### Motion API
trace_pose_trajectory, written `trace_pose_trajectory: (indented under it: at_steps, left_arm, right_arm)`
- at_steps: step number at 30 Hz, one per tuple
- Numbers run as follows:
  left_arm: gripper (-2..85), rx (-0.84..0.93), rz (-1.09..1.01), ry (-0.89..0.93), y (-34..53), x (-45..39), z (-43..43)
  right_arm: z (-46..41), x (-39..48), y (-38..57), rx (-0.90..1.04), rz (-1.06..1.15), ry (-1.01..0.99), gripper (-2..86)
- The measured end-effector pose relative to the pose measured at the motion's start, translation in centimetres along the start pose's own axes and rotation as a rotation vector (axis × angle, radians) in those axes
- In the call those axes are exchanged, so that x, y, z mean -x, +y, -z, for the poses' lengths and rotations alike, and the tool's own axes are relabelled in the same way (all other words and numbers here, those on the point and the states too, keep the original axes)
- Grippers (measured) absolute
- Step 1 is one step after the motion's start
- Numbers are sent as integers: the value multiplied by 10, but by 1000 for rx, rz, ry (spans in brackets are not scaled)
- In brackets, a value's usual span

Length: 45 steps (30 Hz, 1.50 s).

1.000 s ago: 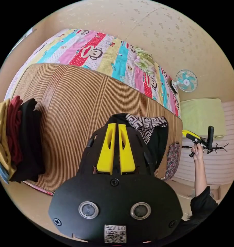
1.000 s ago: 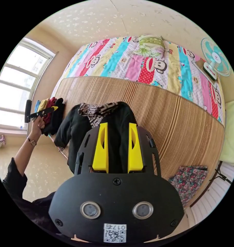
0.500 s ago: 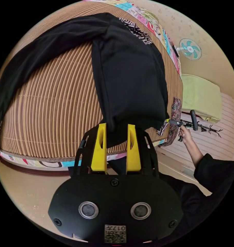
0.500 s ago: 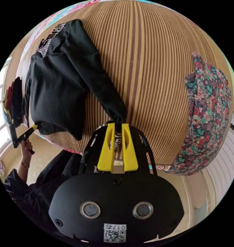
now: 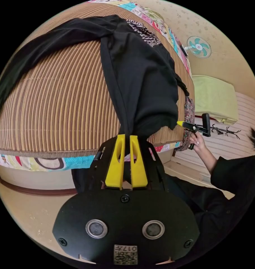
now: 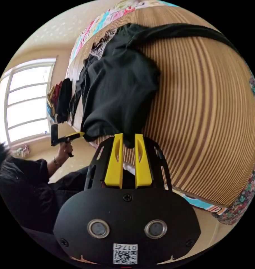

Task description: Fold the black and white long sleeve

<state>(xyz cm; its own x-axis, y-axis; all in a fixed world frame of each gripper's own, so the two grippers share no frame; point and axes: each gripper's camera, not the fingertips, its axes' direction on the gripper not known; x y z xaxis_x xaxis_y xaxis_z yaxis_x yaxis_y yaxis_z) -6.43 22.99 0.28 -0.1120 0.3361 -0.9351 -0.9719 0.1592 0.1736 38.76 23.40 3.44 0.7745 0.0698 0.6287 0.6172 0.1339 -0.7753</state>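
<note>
The black long sleeve [image 5: 141, 84] lies spread on a striped bamboo mat [image 5: 63, 106], its black and white patterned panel [image 5: 143, 30] at the far end. One sleeve [image 5: 49, 44] stretches away to the left. My left gripper [image 5: 126, 137] is shut on the near hem at the mat's edge. In the right gripper view the shirt [image 6: 119, 84] hangs slightly over the mat [image 6: 203, 112], and my right gripper [image 6: 129, 137] is shut on the other hem corner. Each view catches the opposite gripper at the hem: the right gripper [image 5: 180, 123] and the left gripper [image 6: 78, 135].
A stack of folded clothes [image 6: 60, 101] sits at the mat's far corner near a window [image 6: 23, 103]. A floral garment [image 6: 245, 201] lies at the other corner. A fan [image 5: 199, 47] and a green cushion [image 5: 214, 98] stand beyond the bed. The person's dark sleeve [image 5: 231, 182] is close by.
My left gripper has shut on the hem where it stood open. My right gripper let go of the sleeve cuff and now holds the other hem corner.
</note>
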Motion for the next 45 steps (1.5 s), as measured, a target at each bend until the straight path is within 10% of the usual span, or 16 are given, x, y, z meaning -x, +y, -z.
trace_pose_trajectory:
  at_steps: [7, 14, 20, 28, 36, 45]
  left_arm:
    - [61, -39, 301, 273, 73, 99, 93]
    - [135, -805, 772, 588, 84, 254, 211]
    - [99, -849, 847, 317, 18, 272, 259]
    - [-7, -952, 1008, 472, 34, 318, 244]
    - [-8, -1115, 630, 271, 65, 286, 347]
    - [-4, -1019, -272, 422, -96, 15, 316]
  right_arm:
    - [24, -13, 140, 77, -140, 73, 39]
    - [95, -50, 157, -72, -294, 15, 35]
    - [97, -21, 154, -24, -198, 29, 25]
    - [97, 46, 136, 2, 19, 41, 29]
    - [84, 110, 125, 58, 233, 52, 33]
    - [138, 52, 161, -88, -29, -194, 28]
